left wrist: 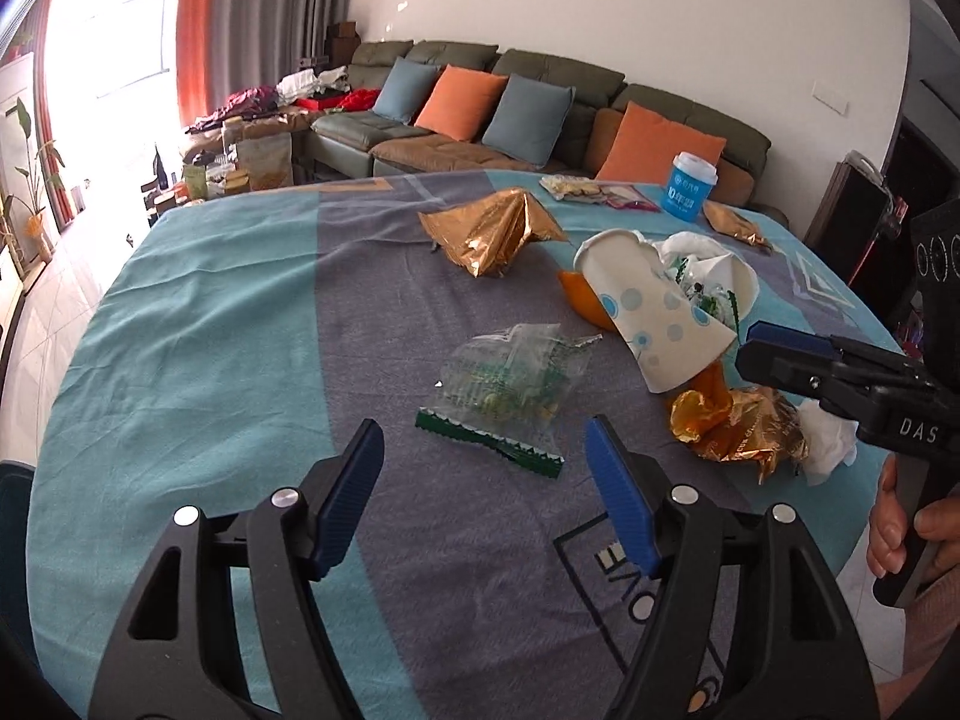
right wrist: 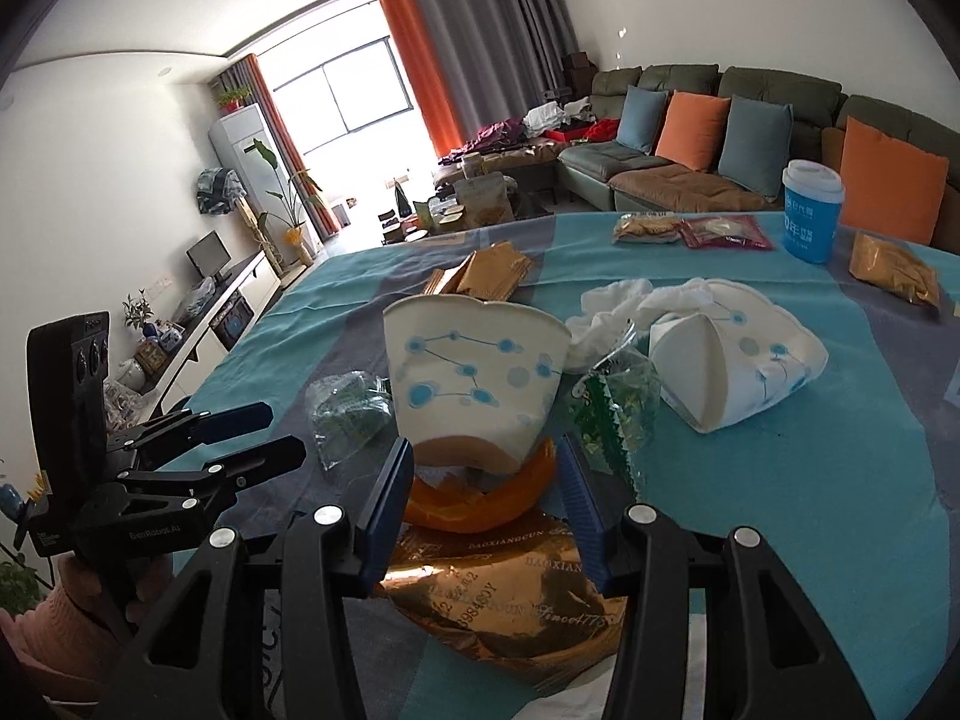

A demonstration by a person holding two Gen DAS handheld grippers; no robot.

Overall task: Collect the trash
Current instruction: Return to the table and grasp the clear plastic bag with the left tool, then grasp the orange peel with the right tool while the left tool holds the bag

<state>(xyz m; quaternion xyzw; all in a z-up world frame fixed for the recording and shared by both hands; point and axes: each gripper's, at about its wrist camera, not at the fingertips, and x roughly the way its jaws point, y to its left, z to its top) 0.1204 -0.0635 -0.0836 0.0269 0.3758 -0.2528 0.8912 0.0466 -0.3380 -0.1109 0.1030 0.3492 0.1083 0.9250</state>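
while both claws hang over the desk, the trash lies scattered on the cloth.
left claw: the left claw (left wrist: 485, 462) is spread wide and grips nothing; it sits just short of the clear crinkled plastic wrapper with a green serrated edge (left wrist: 510, 390).
right claw: the right claw (right wrist: 486, 498) has its blue pads parted, empty, on either side of the base of the tipped white paper cup with blue dots (right wrist: 474, 384).
under the cup: an orange curved peel (right wrist: 480, 501) touches the cup's base, and a crumpled gold foil wrapper (right wrist: 510, 606) lies just below it.
nearby trash: a second crushed white paper cup (right wrist: 726, 360) lies to the right, beside a white crumpled tissue (right wrist: 618, 300).
desk: the desk with a teal and grey cloth (left wrist: 210, 330) carries all of it.
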